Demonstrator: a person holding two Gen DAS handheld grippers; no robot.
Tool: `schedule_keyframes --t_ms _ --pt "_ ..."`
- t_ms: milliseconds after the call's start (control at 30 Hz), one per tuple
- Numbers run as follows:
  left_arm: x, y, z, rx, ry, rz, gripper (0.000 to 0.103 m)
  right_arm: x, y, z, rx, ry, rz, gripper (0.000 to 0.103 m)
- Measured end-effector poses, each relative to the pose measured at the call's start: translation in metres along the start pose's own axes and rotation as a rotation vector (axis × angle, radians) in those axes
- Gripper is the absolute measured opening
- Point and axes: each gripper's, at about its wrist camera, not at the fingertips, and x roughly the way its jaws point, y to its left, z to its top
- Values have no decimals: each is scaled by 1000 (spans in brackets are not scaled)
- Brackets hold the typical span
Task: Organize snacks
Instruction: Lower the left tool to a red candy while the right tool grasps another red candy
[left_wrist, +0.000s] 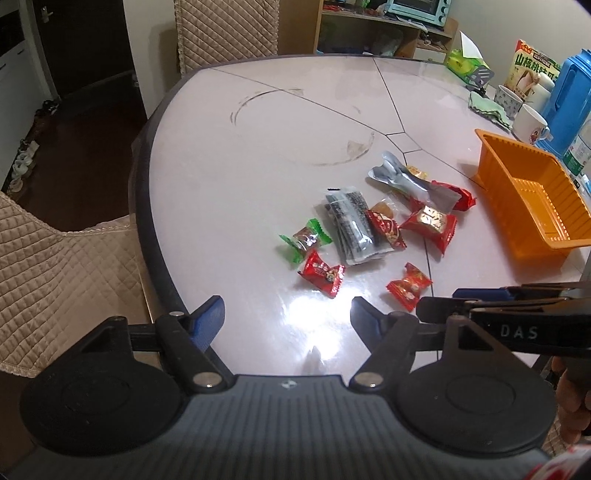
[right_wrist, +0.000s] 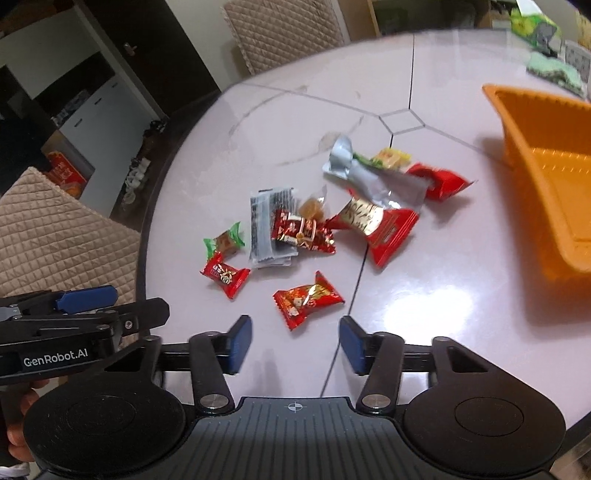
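Several wrapped snacks lie scattered on the pale round table (left_wrist: 258, 147), near its front edge — a green-ended candy (left_wrist: 306, 238), a small red candy (left_wrist: 322, 272) just beside it, a dark striped packet (left_wrist: 351, 225), a red-and-gold packet (left_wrist: 430, 221), a silver pouch (left_wrist: 410, 181) and another red candy (left_wrist: 408, 286) closest to the tongs. An orange basket (left_wrist: 532, 192) stands to the right of the pile, apart from it, with nothing visible inside.

Left gripper (left_wrist: 287, 317) hangs over bare tabletop with its blue pads well apart and nothing between them. Right gripper (right_wrist: 295, 343) points down at the nearest red candy (right_wrist: 308, 297); its pads stand partly apart, short of the wrapper and holding nothing. Both tongs sit side by side — each shows in the other's view. Mugs (left_wrist: 528, 122) and a blue jug (left_wrist: 570, 99) stand behind the basket.
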Motion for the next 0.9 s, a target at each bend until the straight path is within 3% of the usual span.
schedule_keyframes --t_ms 367,900 --pt "14 12 8 3 25 -13 71 23 -1 15 87 8 -17 44" --pt "28 11 11 20 24 -44 70 43 27 9 -176 -23 -154 25"
